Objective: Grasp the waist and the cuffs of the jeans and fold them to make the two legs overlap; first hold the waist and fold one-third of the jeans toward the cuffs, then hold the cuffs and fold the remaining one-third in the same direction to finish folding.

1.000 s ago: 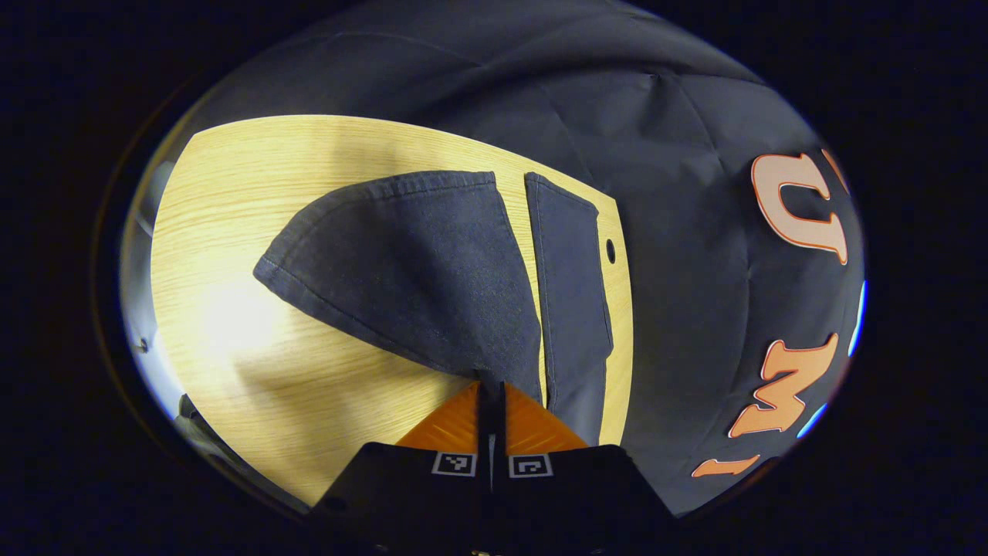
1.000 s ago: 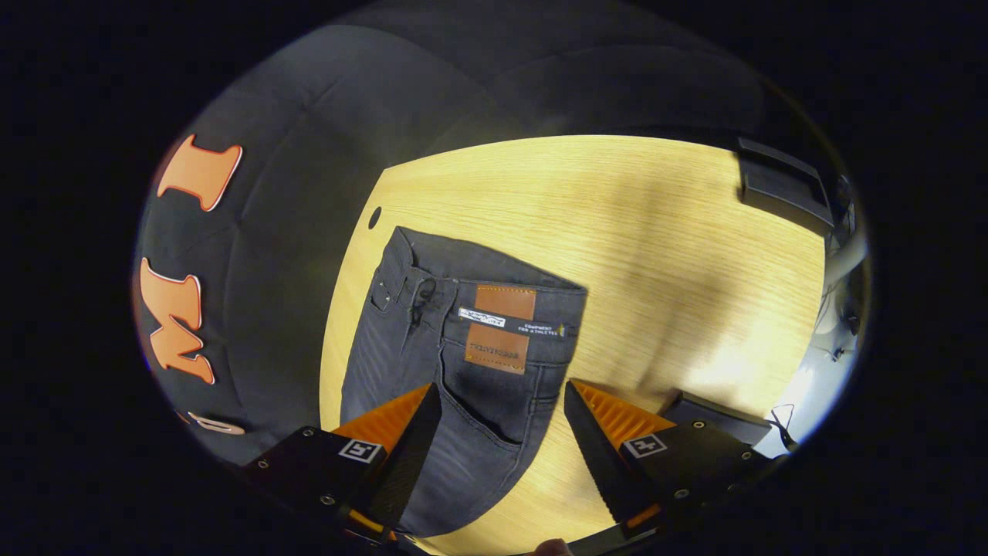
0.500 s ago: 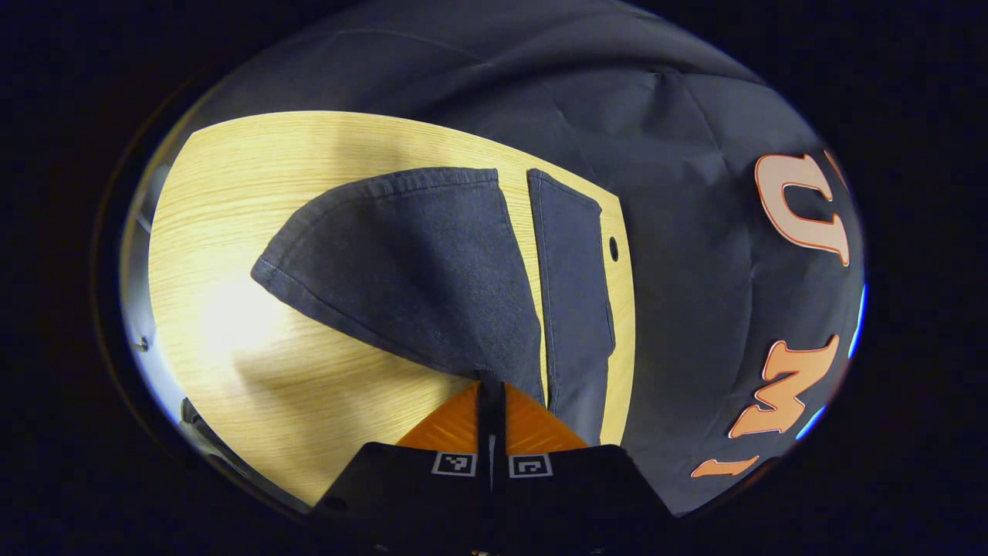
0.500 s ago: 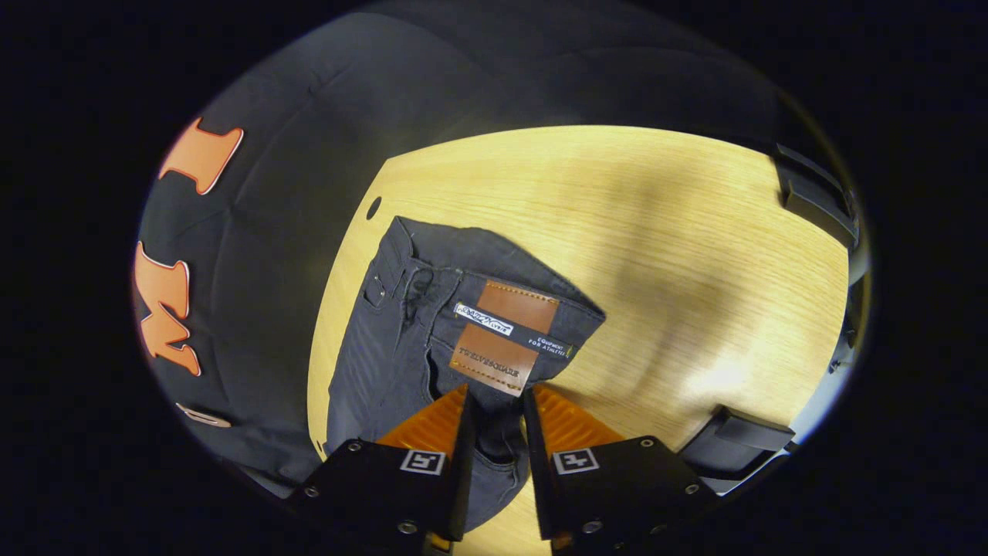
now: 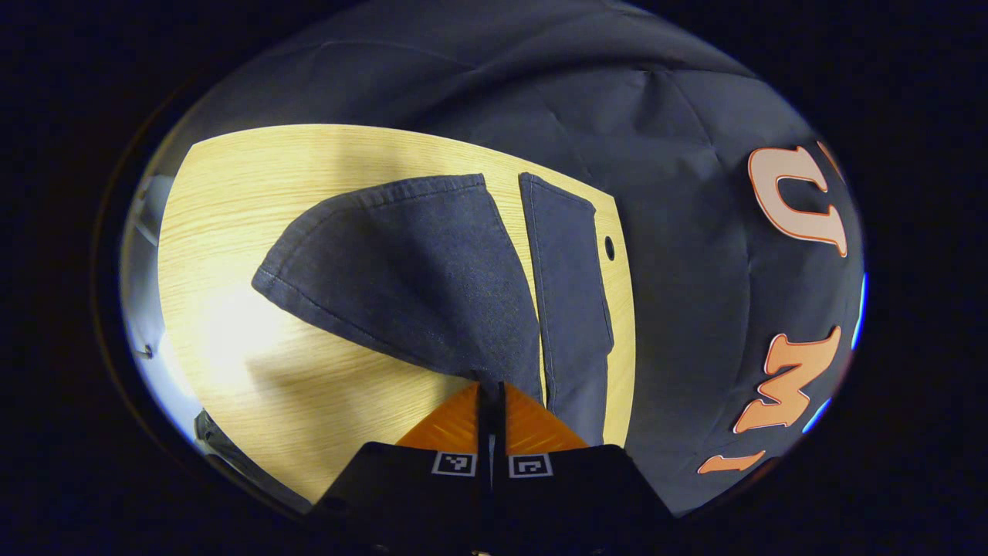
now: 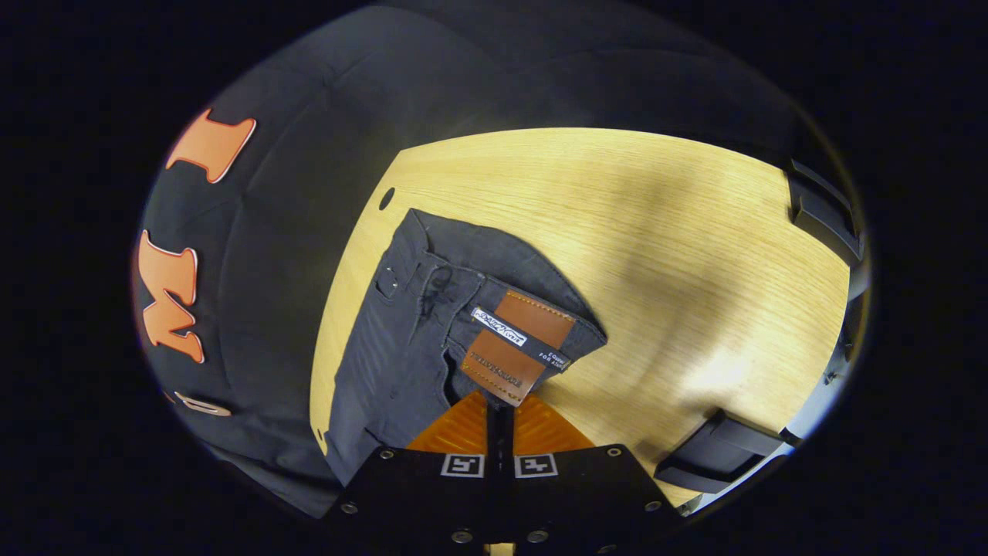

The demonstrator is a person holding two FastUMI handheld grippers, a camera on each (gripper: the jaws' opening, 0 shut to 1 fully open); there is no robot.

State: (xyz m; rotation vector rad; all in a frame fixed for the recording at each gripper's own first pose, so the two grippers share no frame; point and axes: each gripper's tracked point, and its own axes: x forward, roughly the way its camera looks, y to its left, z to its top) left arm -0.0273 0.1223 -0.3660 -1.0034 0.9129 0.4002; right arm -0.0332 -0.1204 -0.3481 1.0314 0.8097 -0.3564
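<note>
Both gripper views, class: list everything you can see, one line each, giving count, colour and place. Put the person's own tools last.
jeans: one pair, dark grey-blue, lying on the table near its wall-side edge.
legs: two, dark grey-blue, in the left gripper view; one lifted, one flat by the edge.
patch: one, brown, on the waist.
table: one, light wood.
hole: one, dark, in the table beside the waist.
wall: one black cloth, behind the table.
dark brackets: two, at the table's far side in the right gripper view.
left tongs: one, shut on a leg.
right tongs: one, shut on the waist.
</note>
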